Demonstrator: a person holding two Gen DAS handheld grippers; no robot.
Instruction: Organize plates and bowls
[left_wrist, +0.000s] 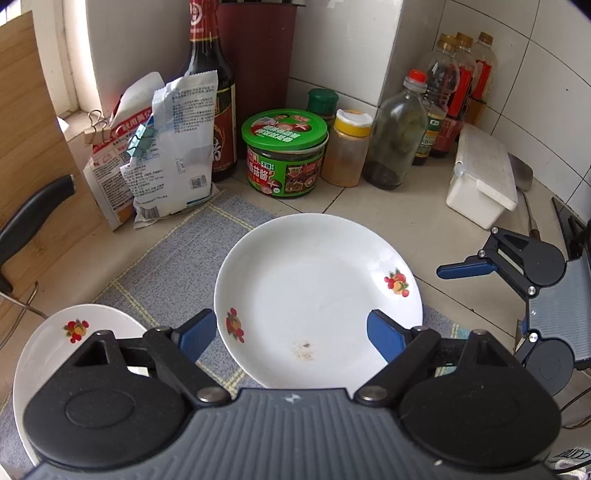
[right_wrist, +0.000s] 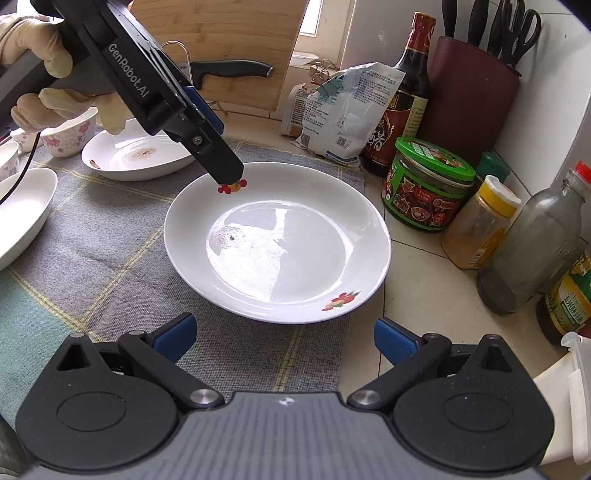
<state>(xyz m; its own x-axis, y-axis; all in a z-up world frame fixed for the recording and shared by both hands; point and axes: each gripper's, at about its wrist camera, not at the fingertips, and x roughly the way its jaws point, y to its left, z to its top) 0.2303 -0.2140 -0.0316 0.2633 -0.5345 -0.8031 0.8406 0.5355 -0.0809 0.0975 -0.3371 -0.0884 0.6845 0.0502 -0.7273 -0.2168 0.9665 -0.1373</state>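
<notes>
On the table (right_wrist: 417, 280), the cloth mat (right_wrist: 103, 236) carries unstacked dishes: a large white plate (right_wrist: 277, 240) at its right end, a second plate (right_wrist: 136, 155) behind, and flowered bowls (right_wrist: 70, 134) at far left. Stacking seems barely begun. Both the left hand-held gripper (left_wrist: 291, 338) and right hand-held gripper (right_wrist: 284, 336) gape empty.

A tiled counter (right_wrist: 417, 295) is carrying a grey mat (right_wrist: 92, 236) at nine o'clock. Jars (right_wrist: 428, 184) and bottles (right_wrist: 532, 240) are standing at three o'clock, bags (right_wrist: 343, 110) at twelve.
</notes>
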